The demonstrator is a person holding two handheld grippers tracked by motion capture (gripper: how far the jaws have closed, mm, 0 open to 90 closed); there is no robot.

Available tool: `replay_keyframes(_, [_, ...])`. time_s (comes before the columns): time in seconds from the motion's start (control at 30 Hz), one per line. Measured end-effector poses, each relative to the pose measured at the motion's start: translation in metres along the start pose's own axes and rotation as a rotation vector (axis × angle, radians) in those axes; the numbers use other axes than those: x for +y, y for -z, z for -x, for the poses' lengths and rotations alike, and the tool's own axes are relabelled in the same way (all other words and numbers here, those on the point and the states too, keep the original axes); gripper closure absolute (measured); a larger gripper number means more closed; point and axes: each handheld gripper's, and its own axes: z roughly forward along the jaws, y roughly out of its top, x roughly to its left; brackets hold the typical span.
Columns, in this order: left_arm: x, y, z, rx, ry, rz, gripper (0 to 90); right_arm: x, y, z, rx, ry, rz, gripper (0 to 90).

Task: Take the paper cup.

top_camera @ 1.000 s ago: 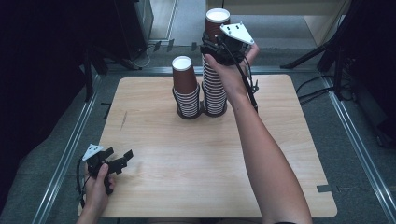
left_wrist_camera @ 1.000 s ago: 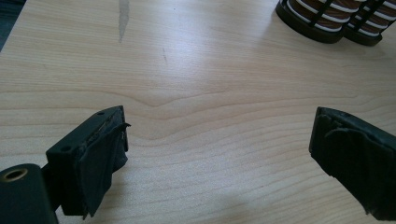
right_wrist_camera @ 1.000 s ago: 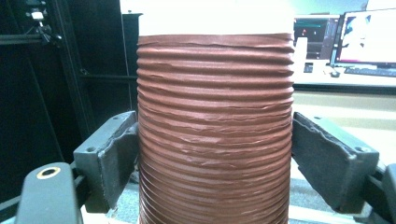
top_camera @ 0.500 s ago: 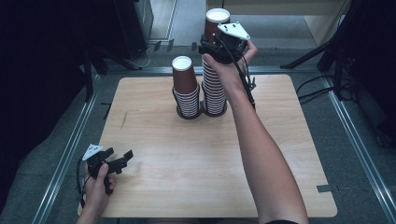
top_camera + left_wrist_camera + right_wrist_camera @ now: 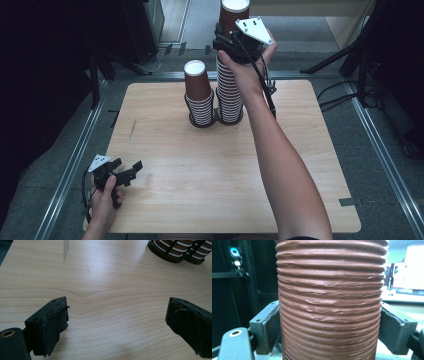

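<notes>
A wooden table [image 5: 210, 175] is seen bearing two stacks of brown paper cups in black holders. The taller stack [image 5: 231, 95] is gripped near its top by the right tongs [image 5: 227, 44], whose jaws, just closing, are pressed against its ribbed sides. The shorter stack [image 5: 199, 95] stands just beside them. The left tongs [image 5: 131, 172] are held released and empty, low over the table, well apart from both stacks.

A pale wooden table [image 5: 200, 165] stands on grey floor [image 5: 390, 165], with dark surroundings beyond.
</notes>
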Motion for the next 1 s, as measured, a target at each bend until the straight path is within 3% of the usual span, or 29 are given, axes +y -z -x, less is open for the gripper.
replay_keyframes(0.2, [0.0,0.0,0.0,0.002,0.0,0.0,4.6,0.009,0.006,0.001,0.043,0.015,0.132,15.9])
replay_keyframes(0.5, [0.0,0.0,0.0,0.004,0.001,0.002,4.6,0.024,0.018,0.002,0.007,0.029,0.197,15.8])
replay_keyframes(0.67, [0.0,0.0,0.0,0.007,0.001,0.004,4.6,0.034,0.029,0.004,-0.003,0.059,0.233,15.7])
replay_keyframes(1.0, [0.0,0.0,0.001,0.015,-0.001,0.008,4.6,0.04,0.055,0.023,-0.035,0.076,0.261,15.5])
